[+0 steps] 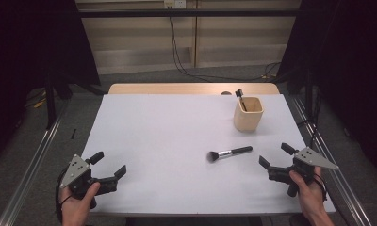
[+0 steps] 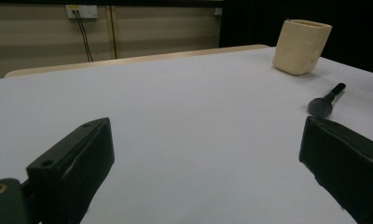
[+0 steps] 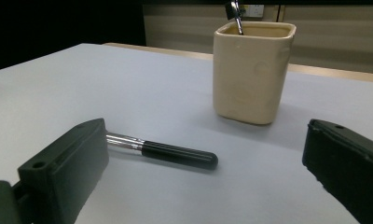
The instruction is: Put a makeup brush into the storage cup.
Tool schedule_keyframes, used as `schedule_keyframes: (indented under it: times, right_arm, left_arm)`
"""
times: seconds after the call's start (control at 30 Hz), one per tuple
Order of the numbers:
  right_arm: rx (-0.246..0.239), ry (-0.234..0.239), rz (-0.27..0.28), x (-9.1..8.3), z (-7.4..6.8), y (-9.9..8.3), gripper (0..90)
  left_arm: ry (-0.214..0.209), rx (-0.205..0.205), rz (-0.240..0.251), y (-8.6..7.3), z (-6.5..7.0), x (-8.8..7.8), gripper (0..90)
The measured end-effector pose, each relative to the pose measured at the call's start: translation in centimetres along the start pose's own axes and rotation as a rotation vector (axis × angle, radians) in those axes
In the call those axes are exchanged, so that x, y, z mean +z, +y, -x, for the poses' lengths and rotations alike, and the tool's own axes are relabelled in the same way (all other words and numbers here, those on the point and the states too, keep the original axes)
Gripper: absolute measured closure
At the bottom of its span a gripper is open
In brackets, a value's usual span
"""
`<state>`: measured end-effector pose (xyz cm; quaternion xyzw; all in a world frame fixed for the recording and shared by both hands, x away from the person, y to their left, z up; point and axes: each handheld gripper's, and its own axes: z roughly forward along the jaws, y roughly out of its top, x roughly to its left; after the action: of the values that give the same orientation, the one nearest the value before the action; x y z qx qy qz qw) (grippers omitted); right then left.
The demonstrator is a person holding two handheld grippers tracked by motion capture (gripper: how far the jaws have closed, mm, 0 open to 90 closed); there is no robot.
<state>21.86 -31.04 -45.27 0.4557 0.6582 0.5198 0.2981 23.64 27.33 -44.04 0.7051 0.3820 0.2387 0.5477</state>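
Right up at the lens in the right gripper view, the two black jaws of the right gripper stand wide apart at the bottom corners, gripping nothing, and between them lies the makeup brush: glossy black handle with a rounded end, a silver ferrule running behind the left-hand jaw. In the high view the brush lies flat on the white table, right of centre, its dark fluffy head pointing to the lower left and its handle angled up to the right, untouched. The right gripper sits just right of it in the lower right of the frame, held in a hand. Above the brush, well apart, stands the cream square-sided cup, upright, with a second brush leaning inside it, dark tip poking over the rim. Far over at the lower left, the left gripper is also spread open and empty, held at the table's near edge.
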Motion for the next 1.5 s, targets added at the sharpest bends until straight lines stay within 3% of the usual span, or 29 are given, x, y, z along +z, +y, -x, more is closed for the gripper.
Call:
schedule_keyframes:
  times: [0.33,0.67,0.93,1.5]
  right_arm:
    - [-0.005,0.017,0.009,0.7,-0.3,0.5,0.2]
    - [-0.027,0.039,-0.002,2.0,-0.9,1.4,2.0]
    - [-0.065,0.1,-0.009,2.9,-1.3,3.0,1.0]
    - [-0.088,0.208,-0.032,6.4,-2.2,5.2,1.0]
  left_arm:
    - [0.004,-0.015,0.001,-0.1,-0.2,0.0,3.3]
    - [-0.002,0.002,-0.011,0.0,0.0,0.1,3.5]
    - [-0.007,0.011,-0.014,0.0,0.2,0.3,3.5]
    - [-0.003,0.013,-0.017,0.0,0.0,0.2,3.6]
